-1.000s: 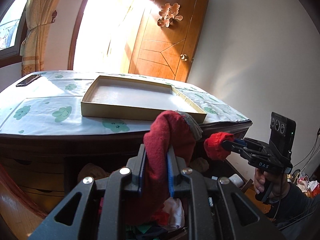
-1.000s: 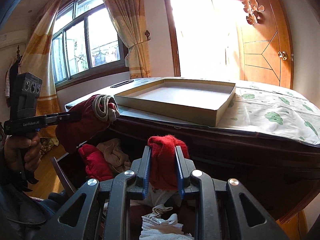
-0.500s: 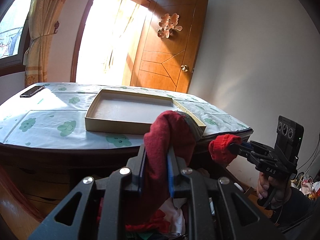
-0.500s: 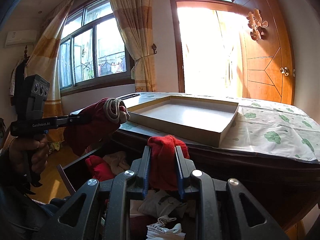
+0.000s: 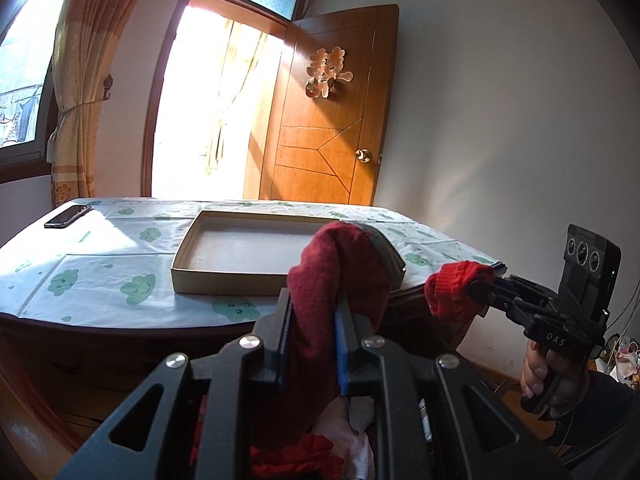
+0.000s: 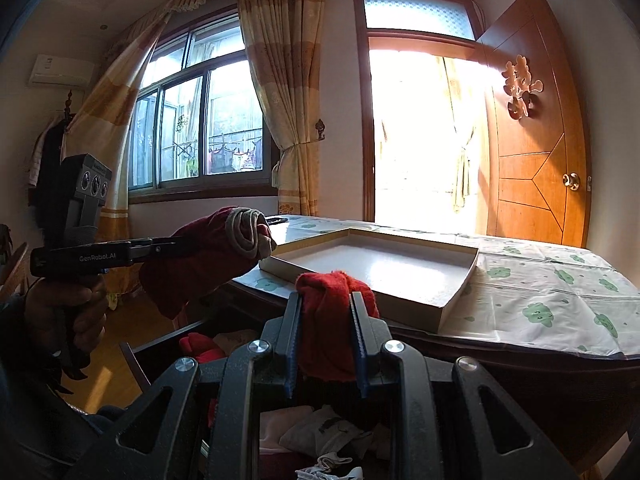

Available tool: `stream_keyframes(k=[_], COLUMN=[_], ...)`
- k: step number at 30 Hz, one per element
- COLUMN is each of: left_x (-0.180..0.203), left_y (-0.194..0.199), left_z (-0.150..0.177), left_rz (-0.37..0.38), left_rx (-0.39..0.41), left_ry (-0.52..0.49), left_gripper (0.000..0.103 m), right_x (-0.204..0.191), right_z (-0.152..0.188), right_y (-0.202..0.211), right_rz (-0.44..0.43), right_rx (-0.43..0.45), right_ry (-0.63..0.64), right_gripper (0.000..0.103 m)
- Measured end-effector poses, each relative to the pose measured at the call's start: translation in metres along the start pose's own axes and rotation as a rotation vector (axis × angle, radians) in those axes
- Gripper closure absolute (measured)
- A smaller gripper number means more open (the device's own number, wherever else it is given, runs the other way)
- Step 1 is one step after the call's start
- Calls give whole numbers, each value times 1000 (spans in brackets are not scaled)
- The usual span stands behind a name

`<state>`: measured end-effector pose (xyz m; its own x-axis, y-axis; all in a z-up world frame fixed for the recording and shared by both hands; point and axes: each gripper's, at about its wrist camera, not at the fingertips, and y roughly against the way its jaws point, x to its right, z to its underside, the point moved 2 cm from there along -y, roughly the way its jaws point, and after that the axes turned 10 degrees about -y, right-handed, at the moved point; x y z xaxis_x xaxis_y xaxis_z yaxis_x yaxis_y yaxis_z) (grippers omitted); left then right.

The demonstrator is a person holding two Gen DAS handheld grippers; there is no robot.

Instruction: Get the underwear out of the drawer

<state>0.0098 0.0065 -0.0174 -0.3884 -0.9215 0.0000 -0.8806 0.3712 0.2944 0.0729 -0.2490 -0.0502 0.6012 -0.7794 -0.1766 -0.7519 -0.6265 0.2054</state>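
In the left wrist view a shallow cardboard box (image 5: 256, 240) sits empty on the table (image 5: 100, 264), which wears a white cloth printed with green clouds; a dark phone (image 5: 67, 216) lies on the cloth well to the left of the box, near the far edge. Below the table's front edge, loose red and white laundry (image 5: 320, 452) shows under the tool. The left gripper (image 5: 312, 332) pinches a dark red underwear (image 5: 340, 272) whose grey waistband curls over just in front of the box's near right corner, hiding it. To the right of the box, the right gripper (image 5: 486, 286), held in a hand (image 5: 548, 368), is clamped on a small bright red garment (image 5: 452, 288). In the right wrist view the same box (image 6: 380, 264) is empty, and the open drawer (image 6: 168, 352) under the table holds crumpled red, beige and white clothes. The right gripper (image 6: 326, 340) nips the bright red garment (image 6: 332, 316), raised in front of the box's near wall. Left of the box, the left gripper (image 6: 160, 250) holds the dark red underwear (image 6: 208, 256), its waistband touching or just short of the box's left corner.
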Motion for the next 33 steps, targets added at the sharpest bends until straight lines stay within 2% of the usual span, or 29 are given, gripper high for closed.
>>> stream_keyframes(k=[5, 33], left_x=[0, -8], left_y=[2, -6], left_z=[-3, -19], left_rz=[-13, -31], left_rx=[15, 29], left_ry=[-7, -17], left_gripper=[87, 87], right_x=[-1, -8], right_z=[-6, -18], right_y=[4, -3], right_rz=[-3, -8], right_rx=[32, 45], right_ry=[17, 51], right_gripper=[79, 79])
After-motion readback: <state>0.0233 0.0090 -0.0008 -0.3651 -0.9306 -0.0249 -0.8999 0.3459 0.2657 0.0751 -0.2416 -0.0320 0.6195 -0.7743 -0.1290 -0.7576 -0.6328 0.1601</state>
